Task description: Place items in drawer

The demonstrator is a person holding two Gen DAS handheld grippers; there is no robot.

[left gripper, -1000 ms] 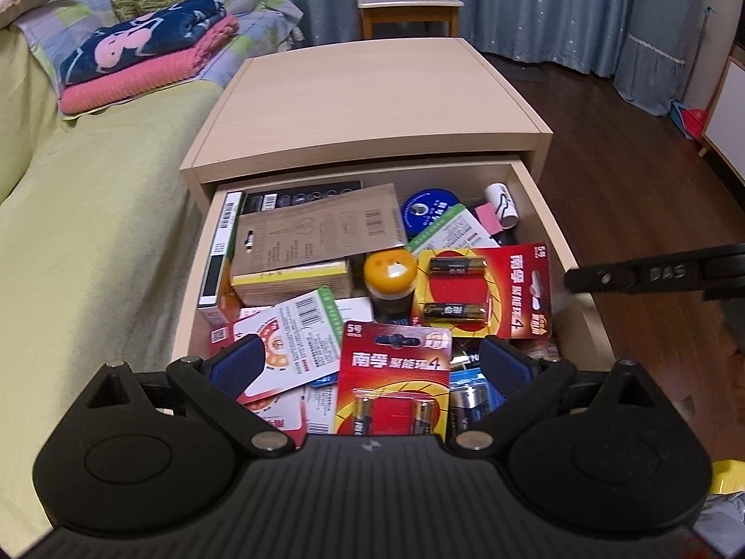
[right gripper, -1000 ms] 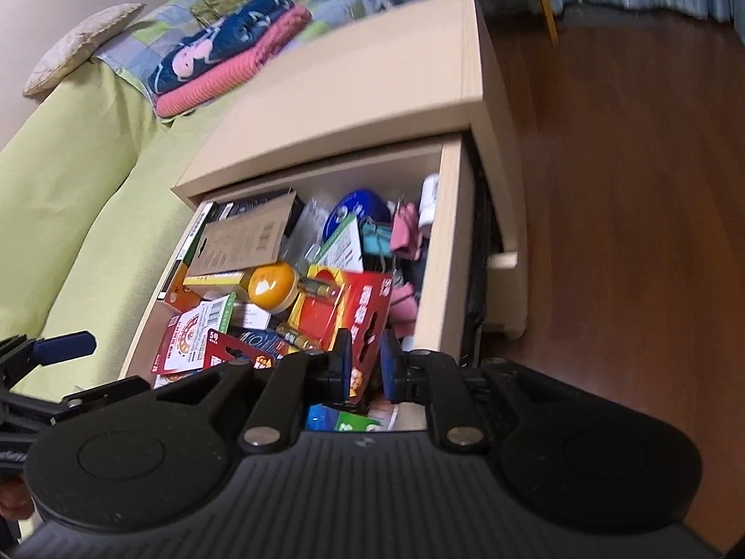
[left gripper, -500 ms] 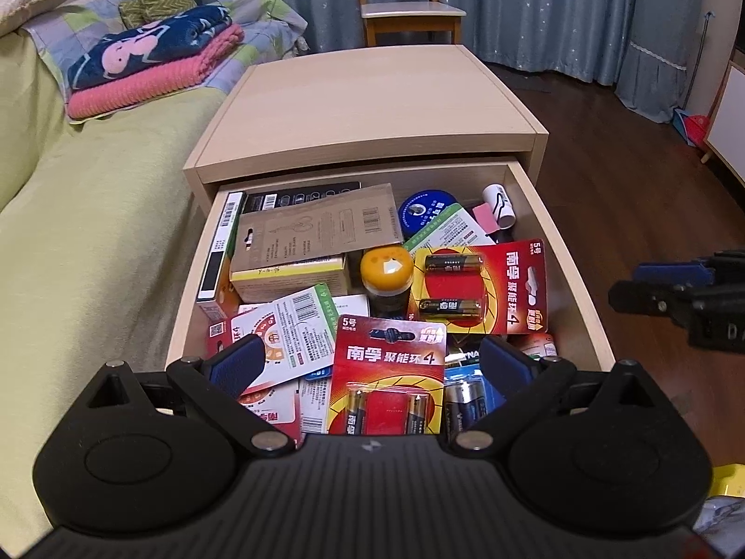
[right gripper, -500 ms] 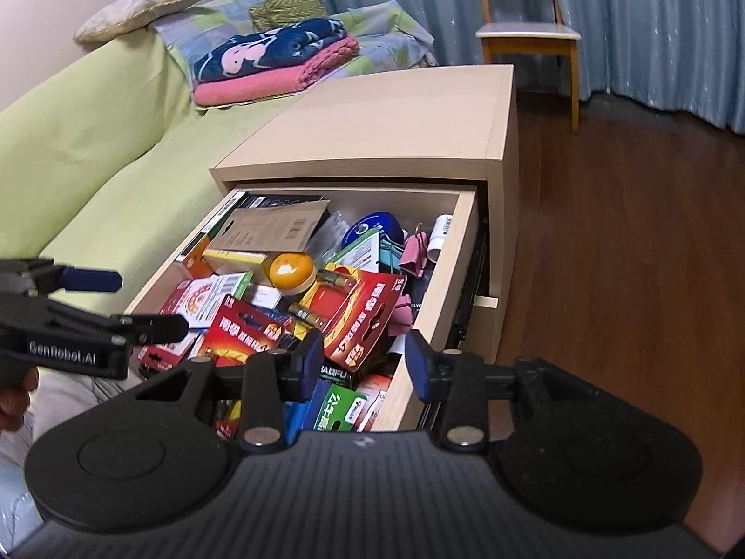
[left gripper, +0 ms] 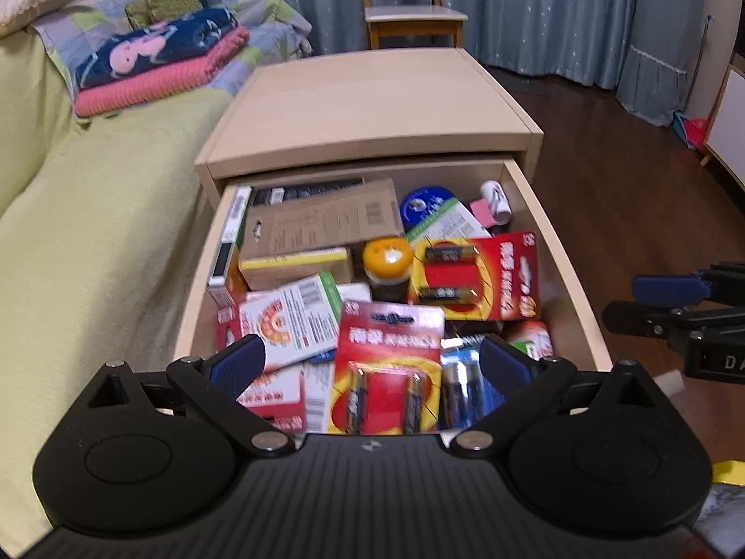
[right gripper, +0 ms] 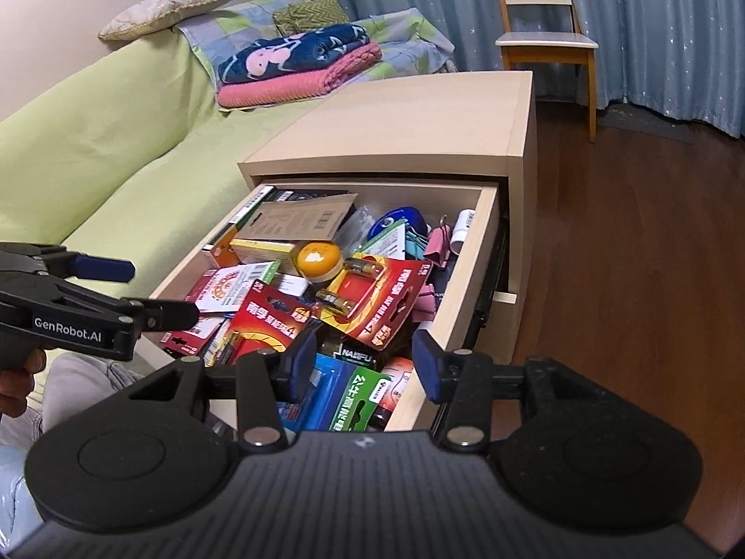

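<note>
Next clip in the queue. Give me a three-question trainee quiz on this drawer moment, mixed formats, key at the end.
1. True or false: the pale wooden drawer is pulled open and packed with items.
2. Multiple choice: what does the open right gripper hold? A) a red battery pack B) a pink binder clip C) nothing
3. Fill in: the round orange-yellow lid lies directly left of the red card battery pack holding ___ batteries.

Key: 1 true. 2 C; the open left gripper is empty too. 3 two.
</note>
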